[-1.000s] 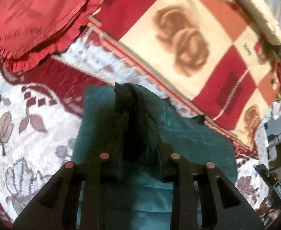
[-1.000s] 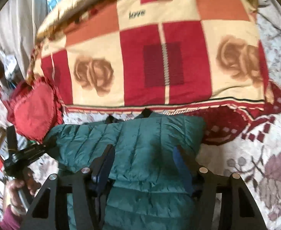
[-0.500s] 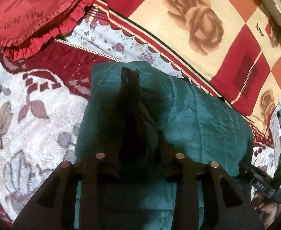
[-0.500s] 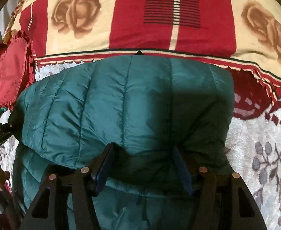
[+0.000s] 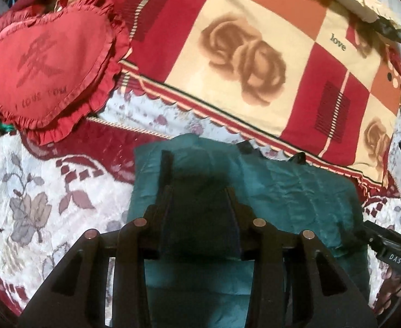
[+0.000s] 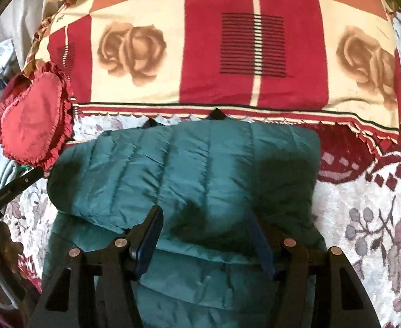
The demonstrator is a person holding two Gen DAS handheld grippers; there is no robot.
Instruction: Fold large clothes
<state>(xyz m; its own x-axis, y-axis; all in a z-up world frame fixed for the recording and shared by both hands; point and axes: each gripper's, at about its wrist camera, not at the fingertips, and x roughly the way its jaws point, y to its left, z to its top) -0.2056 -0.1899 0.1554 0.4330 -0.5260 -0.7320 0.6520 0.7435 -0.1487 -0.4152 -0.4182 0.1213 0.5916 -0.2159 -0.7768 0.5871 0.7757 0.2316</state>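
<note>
Since a second ago, jacket folded over; pinched dark fabric gone from my left gripper.

Left gripper (image 5: 197, 188): one. Jaws part-spread, last reading barely wider; they hover released over the shadowed fold, nothing clamped.

Right gripper (image 6: 204, 222): one. Jaws about half spread, straddling the folded edge; whether the pads press it, I cannot tell.

Green quilted jacket (image 6: 184, 169): one, doubled over, at centre of the floral bedspread (image 6: 364, 213), upper edge at 12 o'clock near the rose-check blanket (image 6: 214, 54).

Red heart cushion (image 5: 50, 63): one, at 10 o'clock.

Blanket: one. Bedspread: one.
</note>
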